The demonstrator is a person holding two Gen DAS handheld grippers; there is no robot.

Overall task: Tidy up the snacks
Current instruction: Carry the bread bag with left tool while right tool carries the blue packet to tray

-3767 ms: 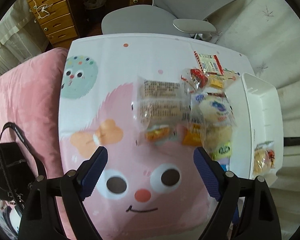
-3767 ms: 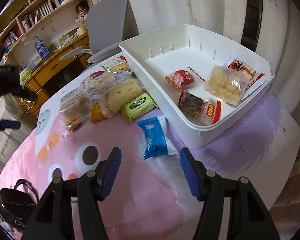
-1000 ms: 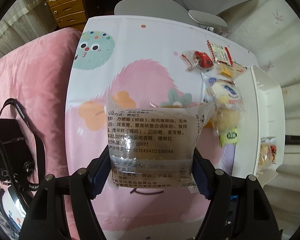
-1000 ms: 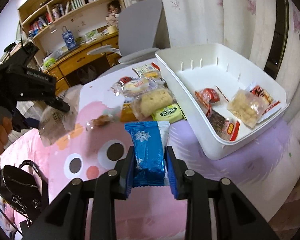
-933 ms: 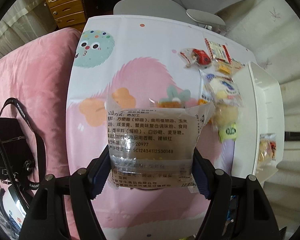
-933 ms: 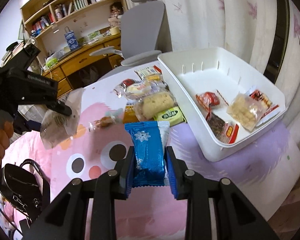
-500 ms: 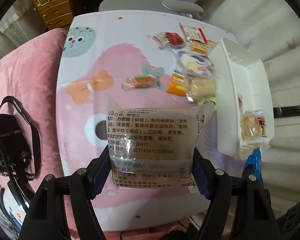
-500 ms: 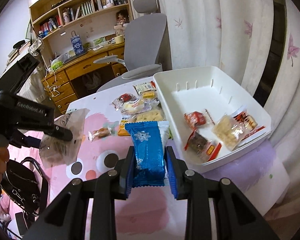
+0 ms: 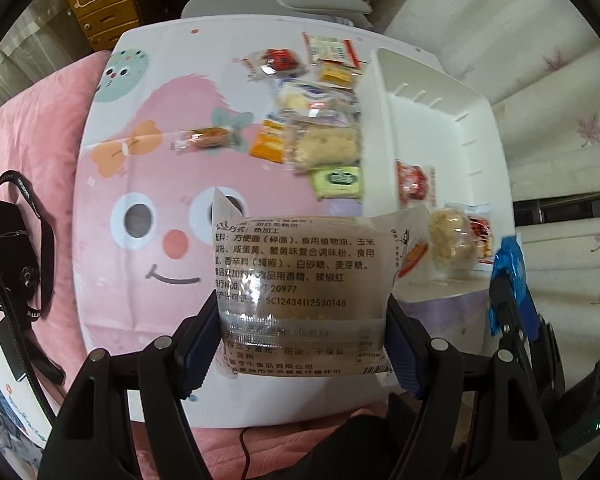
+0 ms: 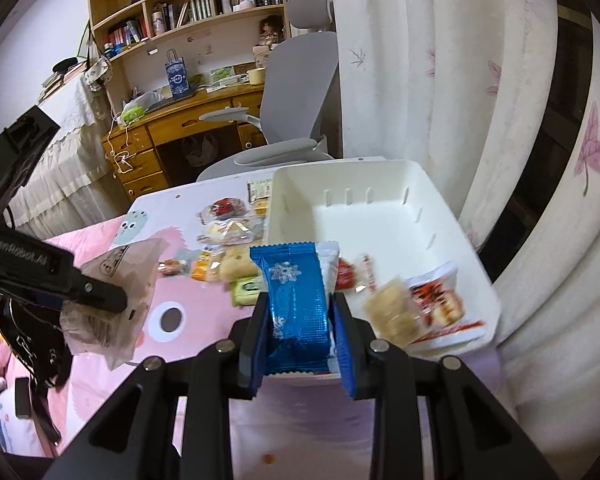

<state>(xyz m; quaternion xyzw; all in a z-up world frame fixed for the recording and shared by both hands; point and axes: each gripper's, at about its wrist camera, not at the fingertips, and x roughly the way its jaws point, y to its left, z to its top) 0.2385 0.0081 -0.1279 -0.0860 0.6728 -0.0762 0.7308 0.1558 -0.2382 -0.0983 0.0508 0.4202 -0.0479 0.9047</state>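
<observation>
My left gripper (image 9: pixel 300 344) is shut on a clear snack packet with black print (image 9: pixel 302 280), held high above the pink cartoon tabletop (image 9: pixel 140 184). In the right wrist view the same clear packet (image 10: pixel 116 292) hangs at the left in the left gripper (image 10: pixel 96 292). My right gripper (image 10: pixel 302 344) is shut on a blue foil packet with a snowflake (image 10: pixel 296 300), raised in front of the white bin (image 10: pixel 380 184). That blue packet (image 9: pixel 510 280) also shows at the right edge of the left wrist view. The white bin (image 9: pixel 432 120) holds several wrapped snacks.
Several loose snacks (image 9: pixel 312 120) lie on the table beside the bin's left wall. A black bag (image 9: pixel 8 248) rests on the pink bedding at the left. A grey office chair (image 10: pixel 296 92) and a wooden desk (image 10: pixel 172 136) stand beyond the table; curtains hang on the right.
Both grippers have risen and drawn back from the table with their packets, so the table and bin look smaller and lower. The left gripper has shifted toward the bin side.
</observation>
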